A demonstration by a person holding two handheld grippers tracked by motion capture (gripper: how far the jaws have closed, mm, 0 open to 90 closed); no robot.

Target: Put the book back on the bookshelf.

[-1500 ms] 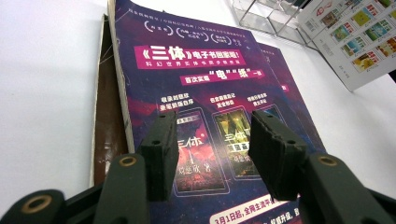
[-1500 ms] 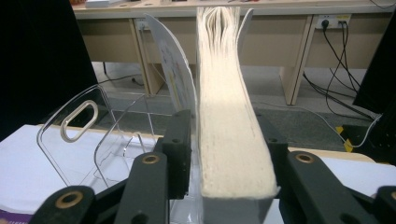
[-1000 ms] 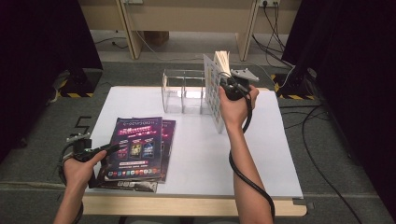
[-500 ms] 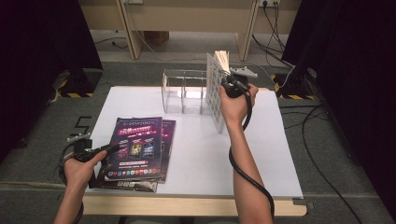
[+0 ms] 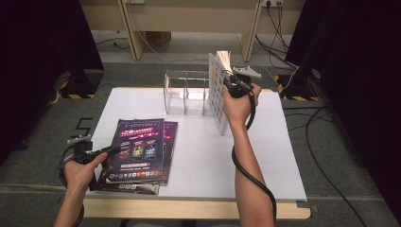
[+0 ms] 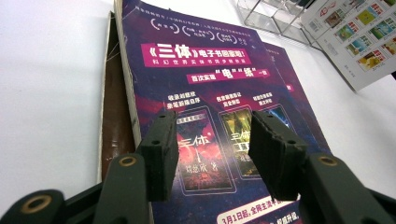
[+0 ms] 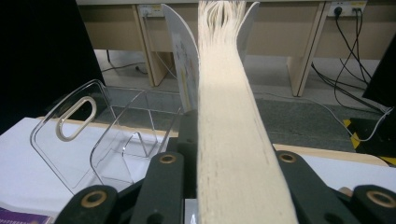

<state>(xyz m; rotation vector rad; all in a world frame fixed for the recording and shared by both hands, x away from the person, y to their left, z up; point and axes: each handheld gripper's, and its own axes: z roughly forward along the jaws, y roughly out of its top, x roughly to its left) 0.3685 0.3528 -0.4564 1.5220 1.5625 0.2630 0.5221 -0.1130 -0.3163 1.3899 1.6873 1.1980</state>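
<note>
A white book [image 5: 217, 92] with small coloured pictures on its cover stands upright on the table's far side, just right of a clear acrylic file rack [image 5: 185, 91]. My right gripper [image 5: 231, 85] is shut on its page edge [image 7: 229, 140], jaws on both sides of the block. A stack of purple-covered books [image 5: 138, 151] lies flat at the near left. My left gripper [image 5: 111, 151] rests at that stack's left edge, open, with its pads [image 6: 161, 149] hovering over the top cover [image 6: 201, 93] and nothing between them.
The white table top [image 5: 274, 156] has bare room right of the stack and in front of the rack [image 7: 116, 140]. Wooden desk legs [image 5: 248, 28] and cables [image 5: 283, 23] stand beyond the far edge. Dark curtains flank both sides.
The upright book and my right gripper have shifted very slightly; the left gripper stays at the stack's edge.
</note>
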